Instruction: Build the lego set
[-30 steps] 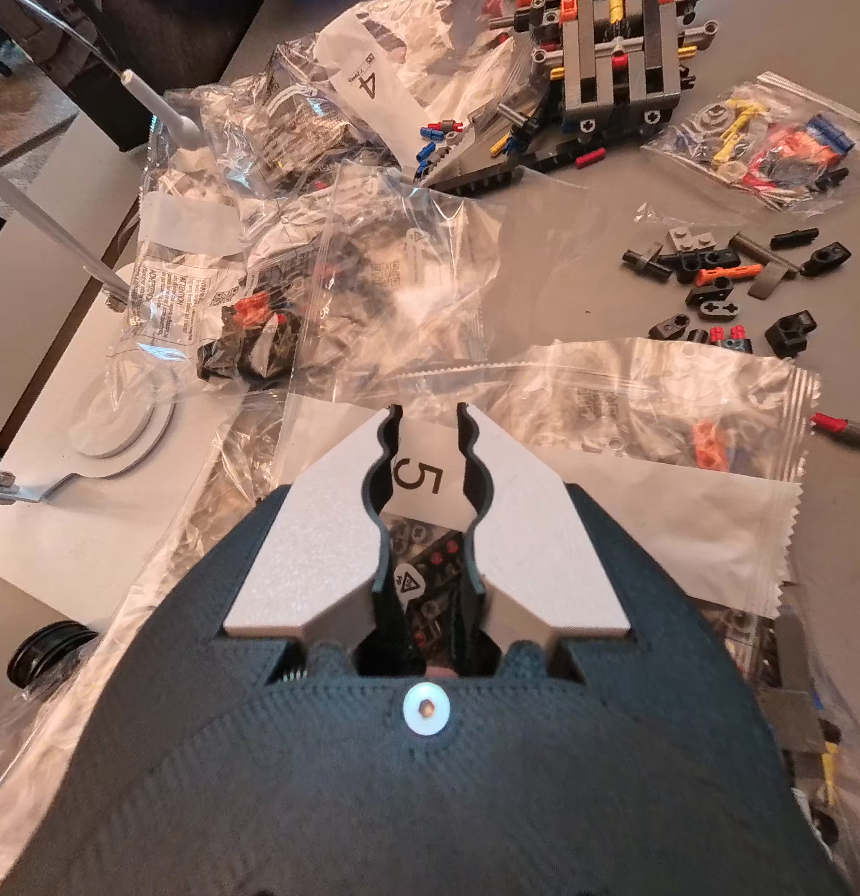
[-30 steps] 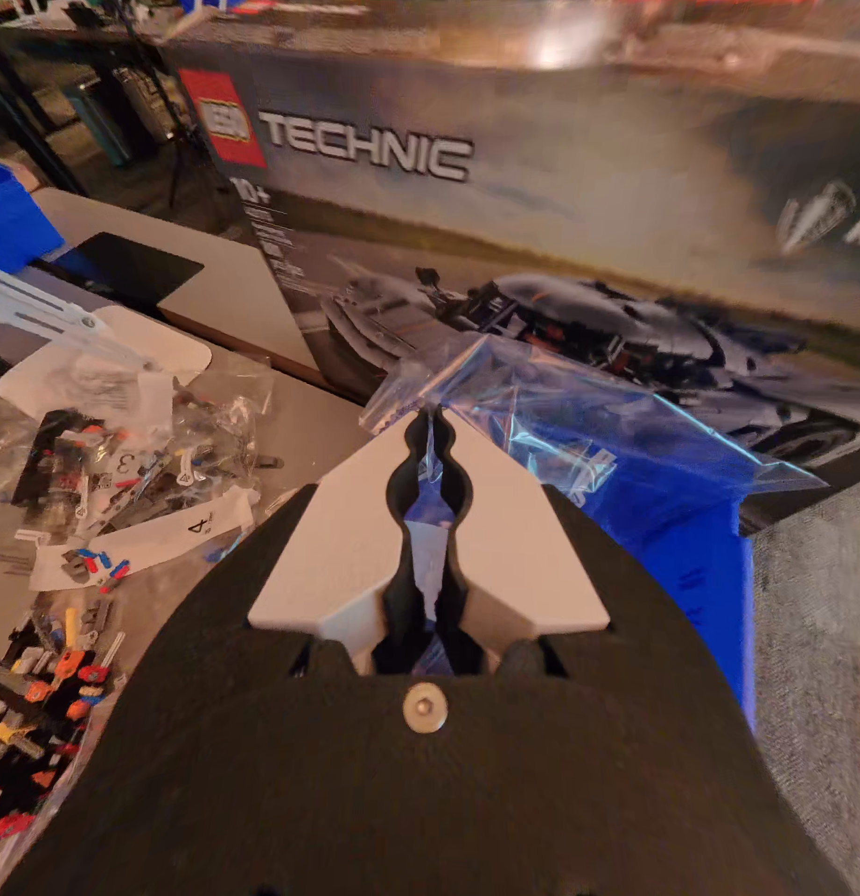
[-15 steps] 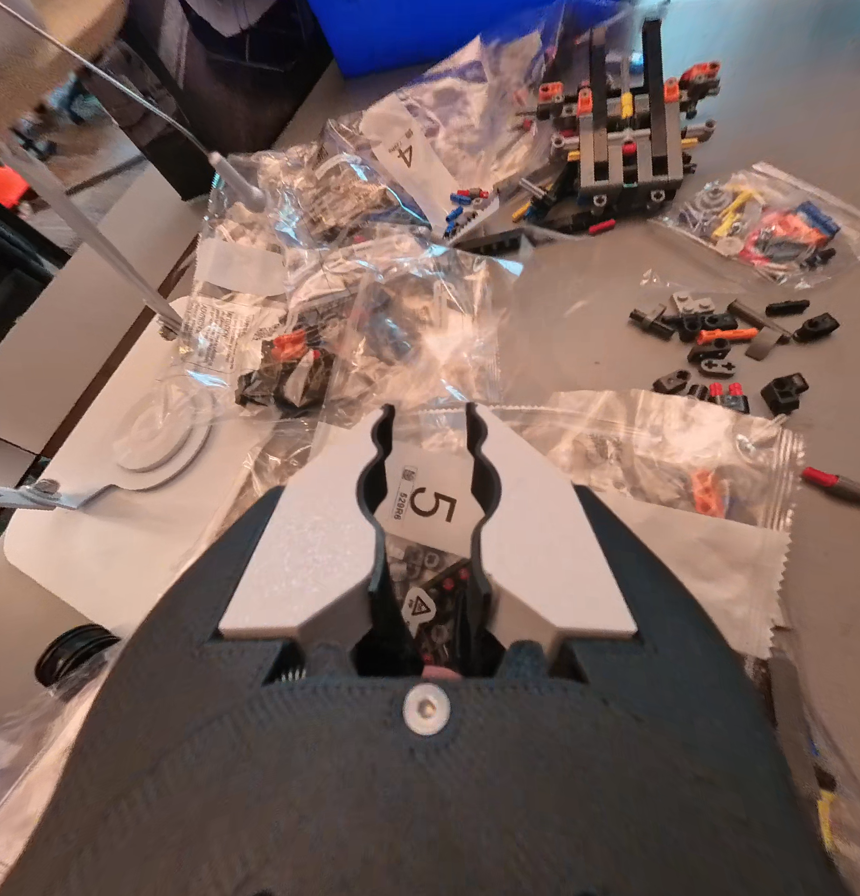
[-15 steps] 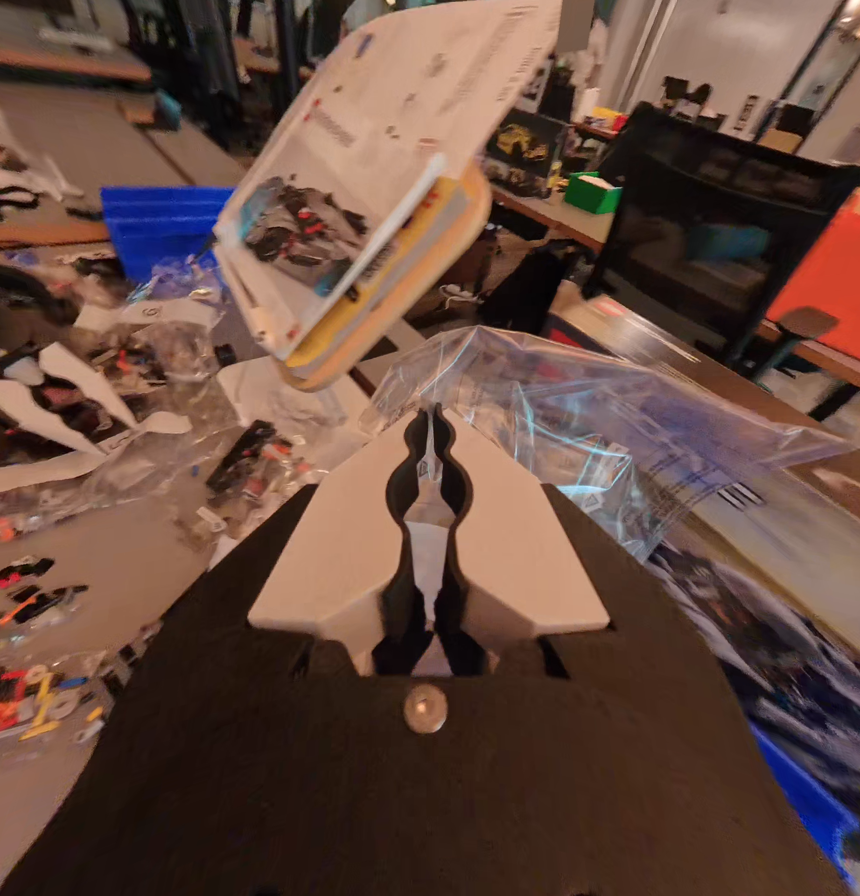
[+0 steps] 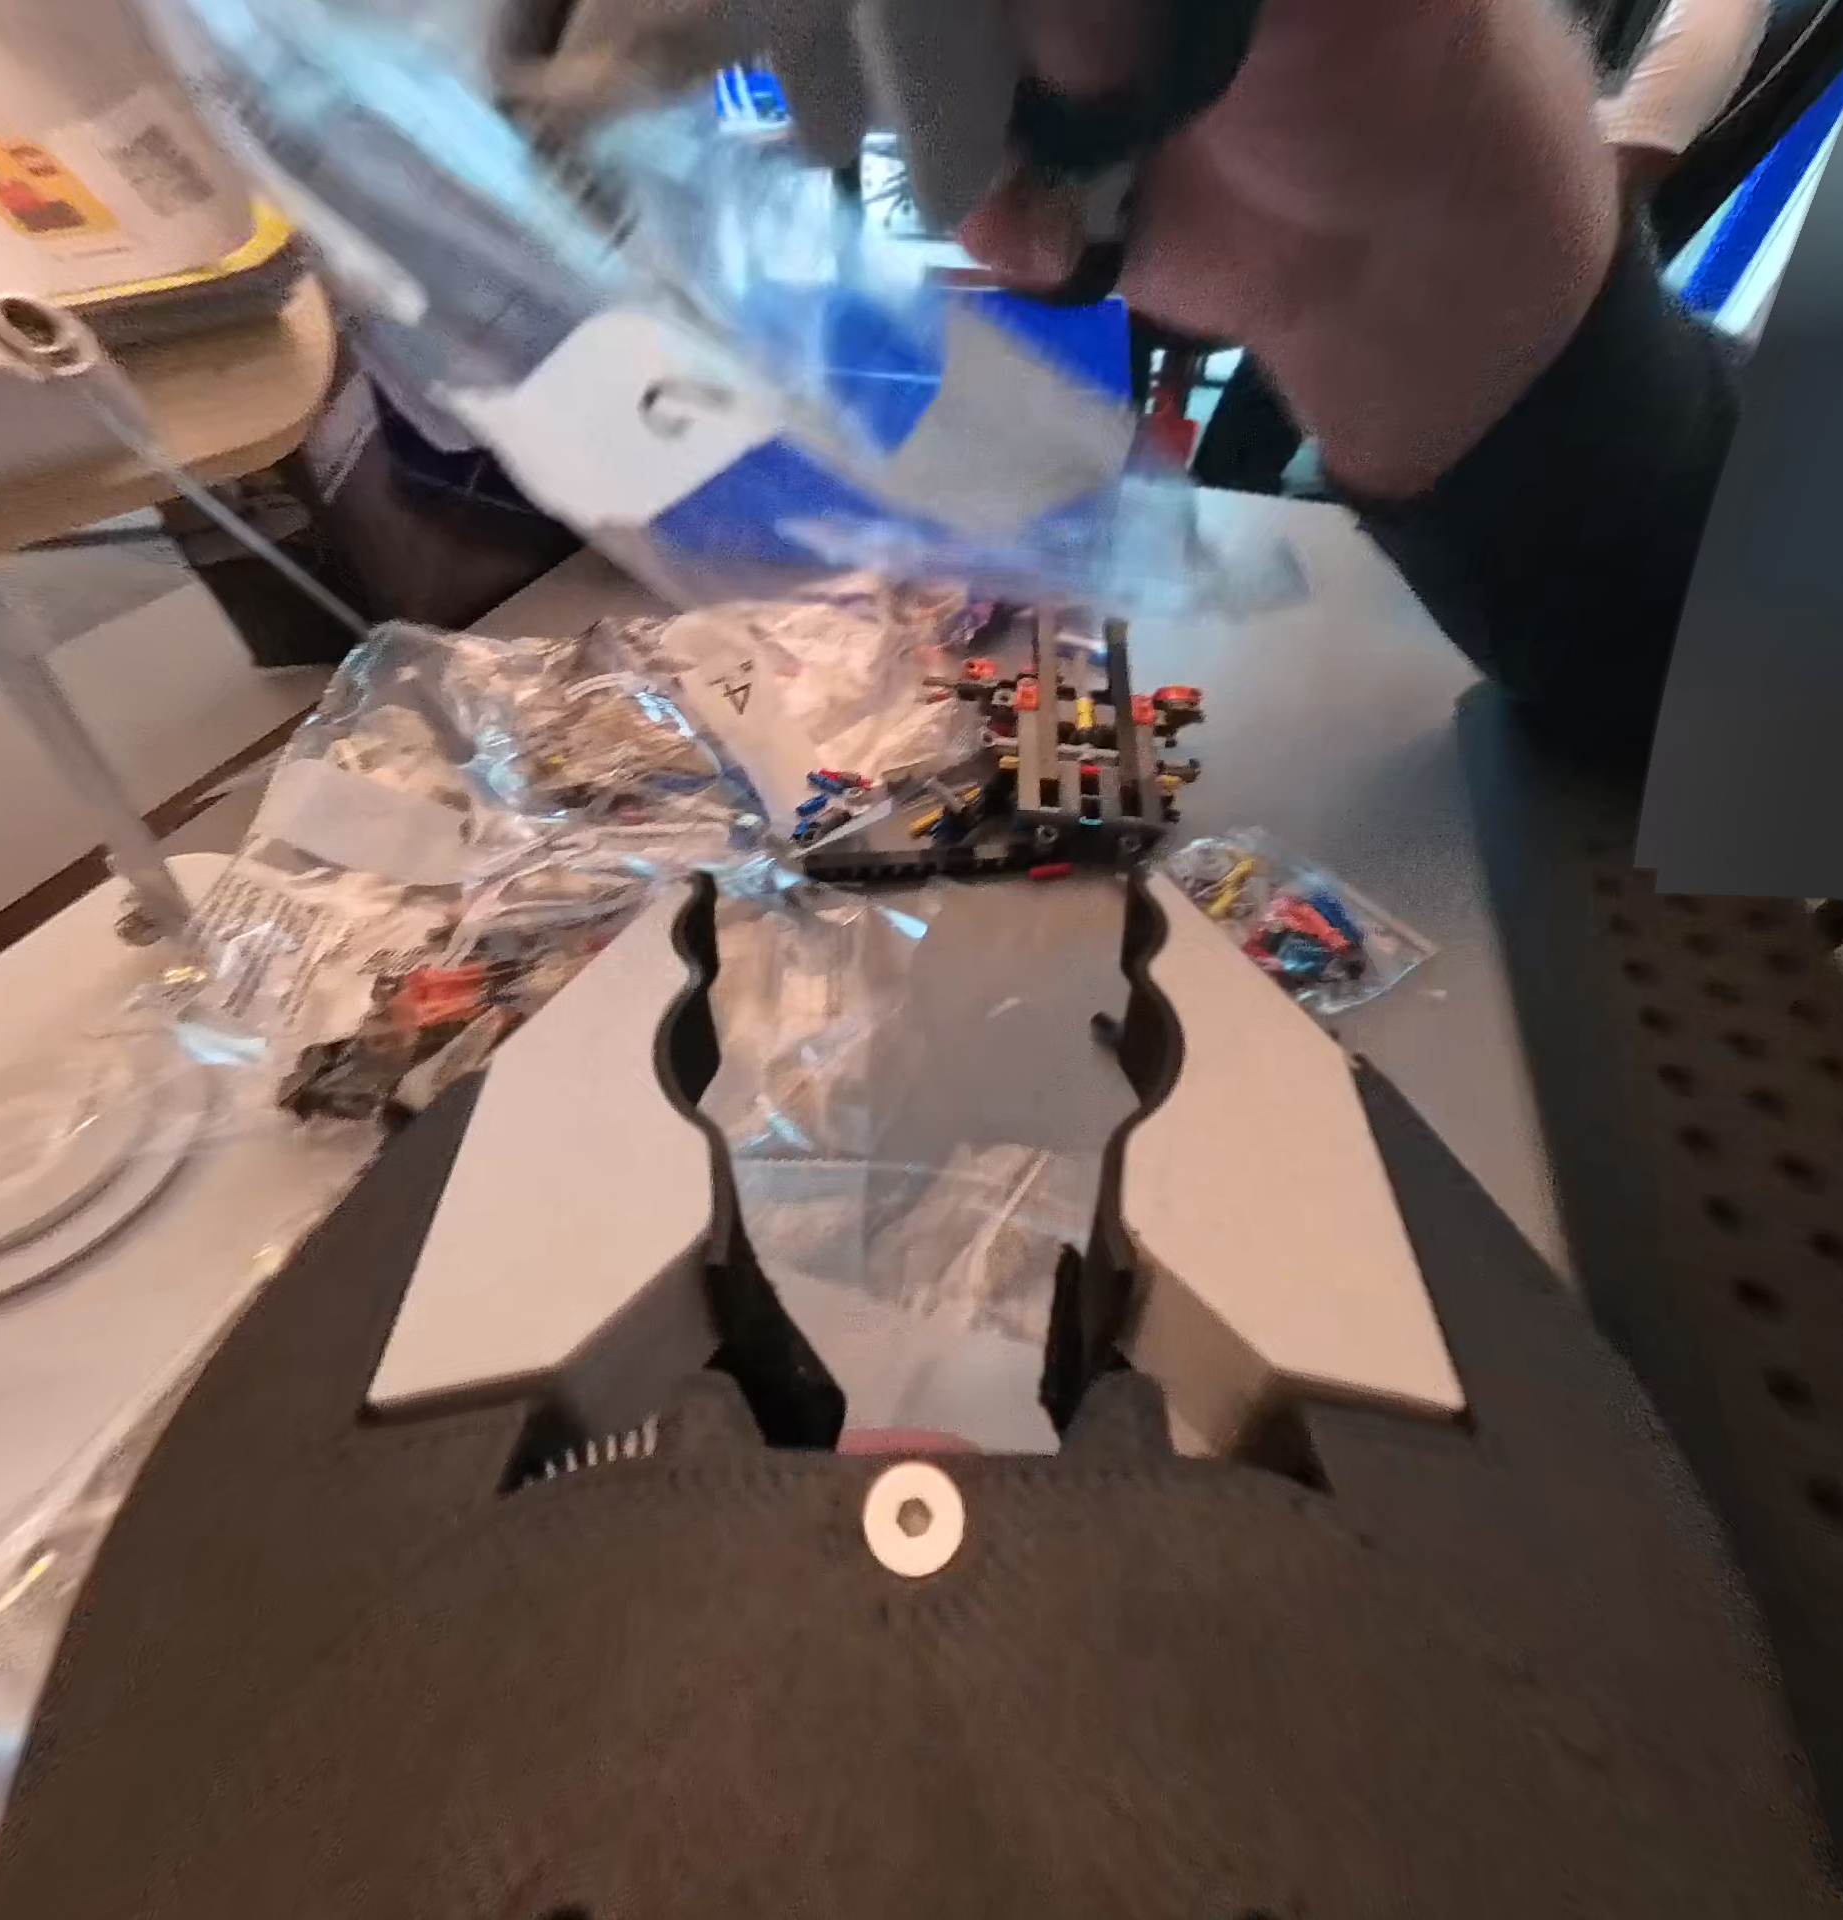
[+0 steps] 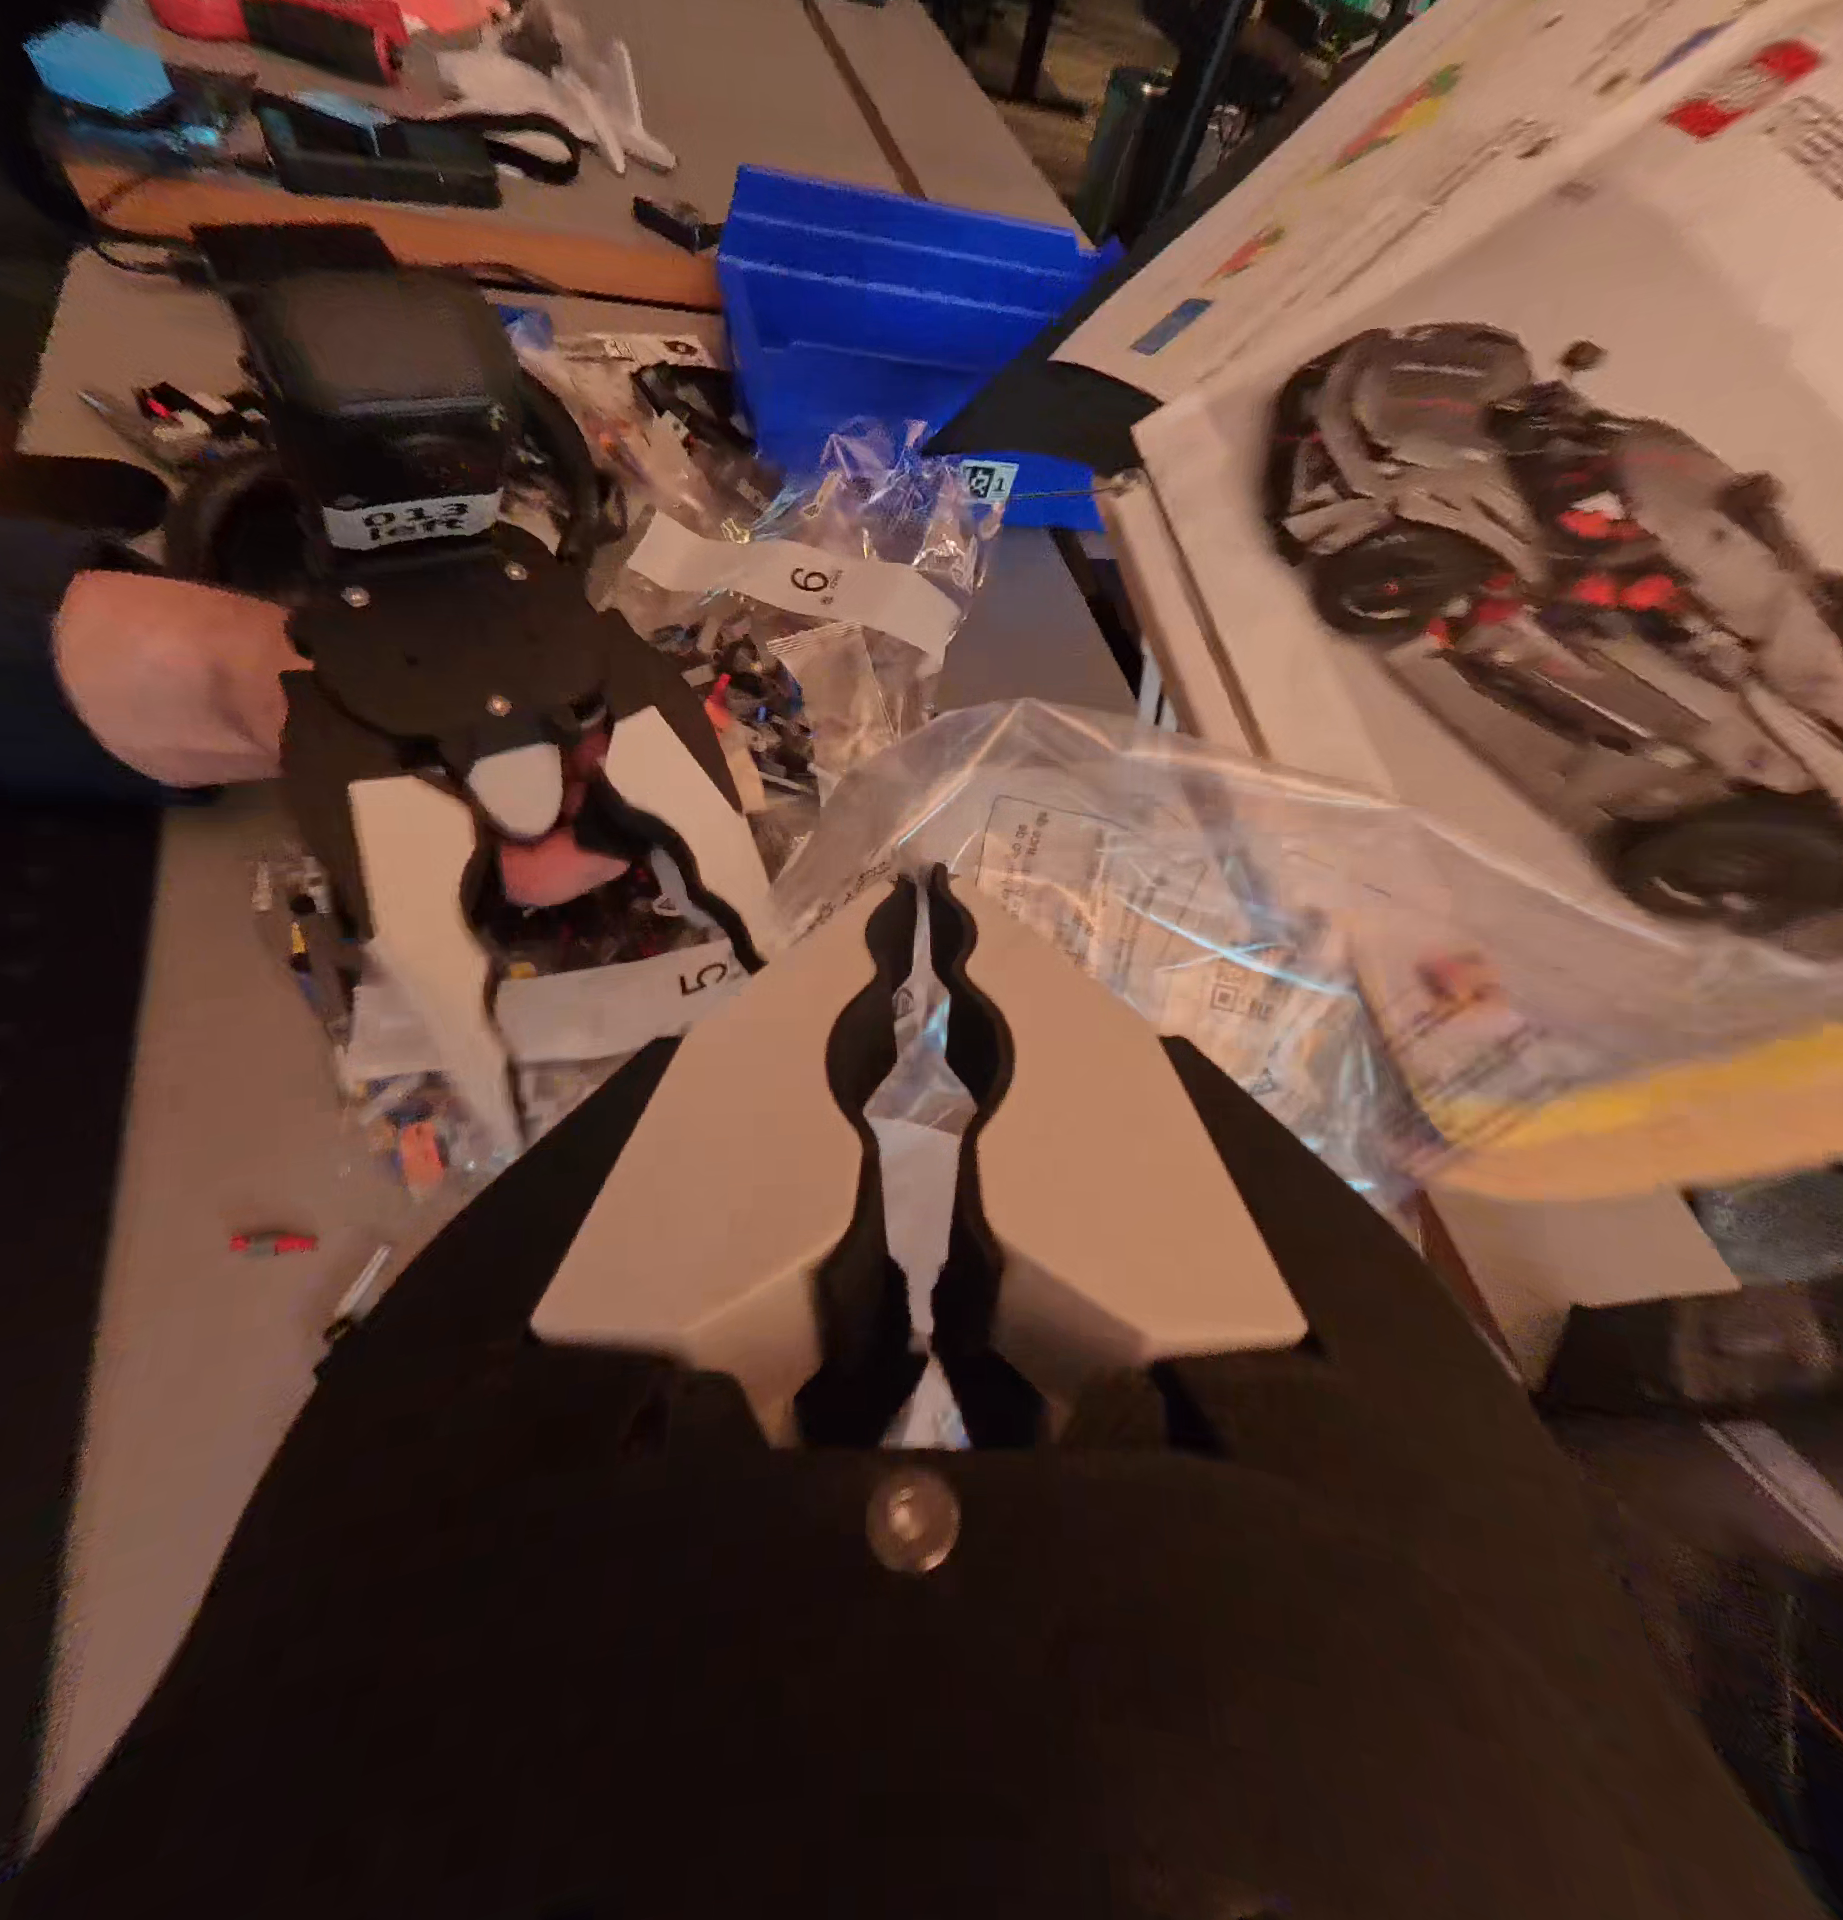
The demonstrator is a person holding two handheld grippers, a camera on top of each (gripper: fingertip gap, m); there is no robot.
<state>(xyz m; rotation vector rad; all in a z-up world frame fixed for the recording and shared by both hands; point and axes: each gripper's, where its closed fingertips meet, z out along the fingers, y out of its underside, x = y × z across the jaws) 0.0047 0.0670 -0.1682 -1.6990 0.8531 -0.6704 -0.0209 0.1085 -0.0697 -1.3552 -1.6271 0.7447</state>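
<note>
The right hand-held gripper (image 6: pixel 922 883) is closed on the edge of a clear plastic bag (image 6: pixel 1156 914), which it holds up off the counter (image 6: pixel 221 1091) in front of the instruction booklet (image 6: pixel 1519 468) with the car pictured on it. From the left wrist view the same bag (image 5: pixel 688 364) hangs blurred in the air above the work, with the person's hand (image 5: pixel 1312 208) behind it.

The left hand-held gripper (image 5: pixel 912 914) is open and holds nothing; its jaws stand wide apart over a pile of sealed parts bags (image 5: pixel 481 831). In the right wrist view it (image 6: pixel 605 966) hovers just above a numbered bag (image 6: pixel 626 997) lying on the counter.

The lego set is only partly built: a dark frame of beams with orange, red and yellow pins (image 5: pixel 1073 769) sits on the counter beyond the left gripper's fingers, with a small bag of coloured pieces (image 5: pixel 1301 925) just beside it and more numbered bags (image 6: pixel 844 603) farther back near a blue bin (image 6: pixel 896 301).

The step in hand looks like sorting packaging: clearing the apparently empty bag and reaching for the next parts bag. The next move probably calls for the right gripper to drop its bag clear of the work, and for the left to lower and pinch the numbered bag by an edge, not through its lumpy middle. The thin film may slip or carry a neighbouring bag with it.
</note>
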